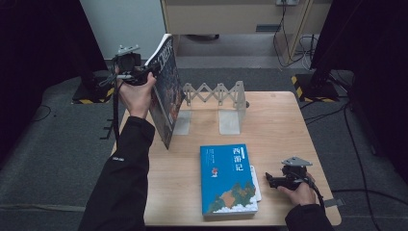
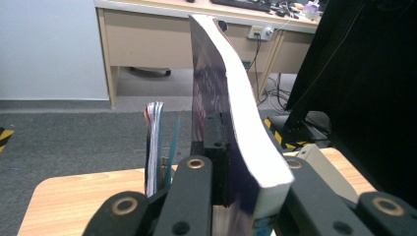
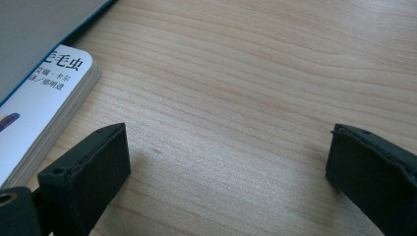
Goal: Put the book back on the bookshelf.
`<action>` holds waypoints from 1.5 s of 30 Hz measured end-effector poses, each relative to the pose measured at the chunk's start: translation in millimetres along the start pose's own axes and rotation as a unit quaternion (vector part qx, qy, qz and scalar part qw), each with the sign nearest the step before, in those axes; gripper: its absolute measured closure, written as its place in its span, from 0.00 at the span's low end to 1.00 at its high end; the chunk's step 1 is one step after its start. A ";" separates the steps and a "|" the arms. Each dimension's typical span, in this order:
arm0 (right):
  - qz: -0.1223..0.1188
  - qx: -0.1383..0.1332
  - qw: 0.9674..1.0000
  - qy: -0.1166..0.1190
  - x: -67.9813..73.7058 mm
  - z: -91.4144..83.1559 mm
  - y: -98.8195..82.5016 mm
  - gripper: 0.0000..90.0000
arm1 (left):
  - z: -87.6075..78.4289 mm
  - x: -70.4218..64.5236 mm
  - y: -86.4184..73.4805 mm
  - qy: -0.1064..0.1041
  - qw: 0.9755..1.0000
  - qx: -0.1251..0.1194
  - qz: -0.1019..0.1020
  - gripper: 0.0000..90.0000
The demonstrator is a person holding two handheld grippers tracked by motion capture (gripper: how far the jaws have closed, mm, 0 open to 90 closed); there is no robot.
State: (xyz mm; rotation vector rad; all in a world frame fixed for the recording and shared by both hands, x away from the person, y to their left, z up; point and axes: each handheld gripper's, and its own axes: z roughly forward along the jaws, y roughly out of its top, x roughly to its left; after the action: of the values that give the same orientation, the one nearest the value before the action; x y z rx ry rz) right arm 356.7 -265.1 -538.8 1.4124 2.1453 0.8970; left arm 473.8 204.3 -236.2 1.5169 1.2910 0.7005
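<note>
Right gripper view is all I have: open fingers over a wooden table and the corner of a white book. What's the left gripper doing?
Observer: The left gripper is shut on a large dark-covered paperback book, holding it upright above the table's far left corner.
Operator: Is there anywhere nearby to put it?
Observer: A grey accordion-style metal book rack stands on the table, just right of that book in the high view.
Operator: What's lying over my white book?
Observer: A blue book with a landscape picture on its cover lies flat on the thin white book, covering most of it.
</note>
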 end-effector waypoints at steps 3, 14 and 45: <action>0.000 0.000 1.000 0.000 0.0 0.0 0.0 0.04 | 8.5 -0.9 -5.0 0.007 1.000 0.006 0.003 0.91; 0.000 0.000 1.000 0.000 0.0 0.0 0.0 0.04 | 31.0 0.8 -26.2 0.028 0.999 0.025 0.011 0.91; 0.001 0.001 1.000 0.000 0.2 -0.2 0.0 0.04 | 46.7 -3.7 -62.0 0.069 0.996 0.036 0.053 0.91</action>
State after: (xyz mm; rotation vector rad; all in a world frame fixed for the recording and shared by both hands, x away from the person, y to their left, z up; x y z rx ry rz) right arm 356.5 -265.0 -538.7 1.4152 2.1468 0.8955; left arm 490.6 183.1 -309.1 1.6285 1.3576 0.8485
